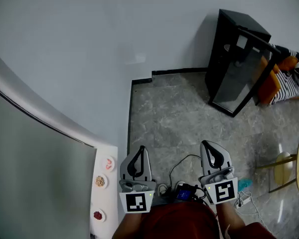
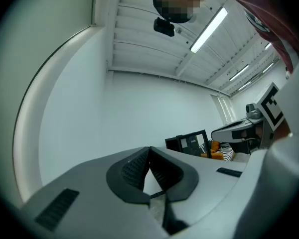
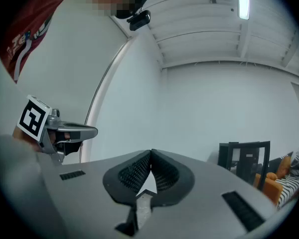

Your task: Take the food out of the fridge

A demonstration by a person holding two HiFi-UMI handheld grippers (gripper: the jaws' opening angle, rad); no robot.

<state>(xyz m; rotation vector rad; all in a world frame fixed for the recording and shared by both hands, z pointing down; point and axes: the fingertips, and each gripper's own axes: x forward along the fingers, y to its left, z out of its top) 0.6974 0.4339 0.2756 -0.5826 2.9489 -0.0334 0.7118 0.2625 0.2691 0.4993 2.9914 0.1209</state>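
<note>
Right now both tools sit low & close to the person's body, pointing fwd over the floor (image 1: 179,118), prob. a ready pose w/ nothing reached for yet. On the left gripper (image 1: 138,156) the jaws are pressed together w/ nothing between them; the right gripper (image 1: 213,152) is the same, tips meeting, empty. At near left the fridge (image 1: 35,173) fills the frame. Its grey door looks closed, so the food inside can't be seen, and opening it seems not yet done. Three small round magnets (image 1: 100,181) (or stickers, hard to tell) sit on its white side, just left of the left gripper. Around: black cabinet (image 1: 229,59) far right by the wall, orange cushion (image 1: 270,83) beside it, cables (image 1: 182,185) on the floor near the feet, yellow stool (image 1: 284,169) at right. Nothing stands btw grippers & fridge; the cables could be a trip risk when turning left.
</note>
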